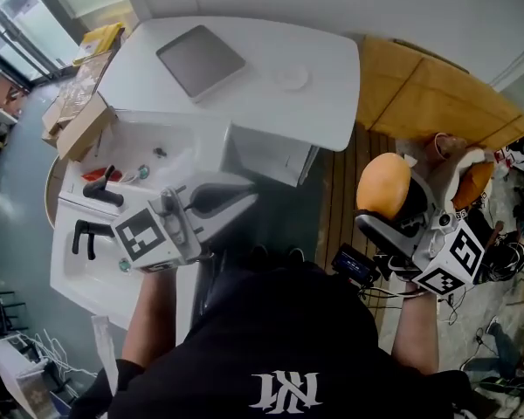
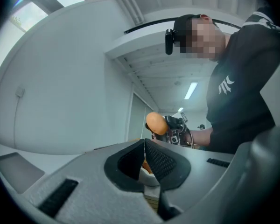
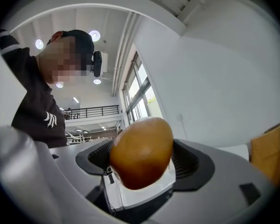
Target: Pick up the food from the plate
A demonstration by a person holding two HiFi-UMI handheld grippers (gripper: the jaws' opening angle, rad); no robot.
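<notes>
A smooth orange-brown bun (image 1: 382, 182) is pinched between the jaws of my right gripper (image 1: 386, 202), held up in the air at the right. In the right gripper view the bun (image 3: 142, 150) fills the gap of the right gripper (image 3: 143, 158), shut on it. Just beyond it a white plate (image 1: 460, 157) on the wooden table holds another orange piece of food (image 1: 475, 183). My left gripper (image 1: 237, 201) hovers at the left with its jaws touching and nothing between them. The left gripper view shows that left gripper (image 2: 144, 146) shut, with the bun (image 2: 155, 123) in the distance.
A white counter (image 1: 271, 103) carries a grey flat tray (image 1: 200, 59) and a small round lid (image 1: 292, 77). A white sink unit with black taps (image 1: 100, 192) lies under my left gripper. Cardboard boxes (image 1: 80, 116) stand at the left. The wooden table (image 1: 428, 94) and cables (image 1: 506, 260) are at the right.
</notes>
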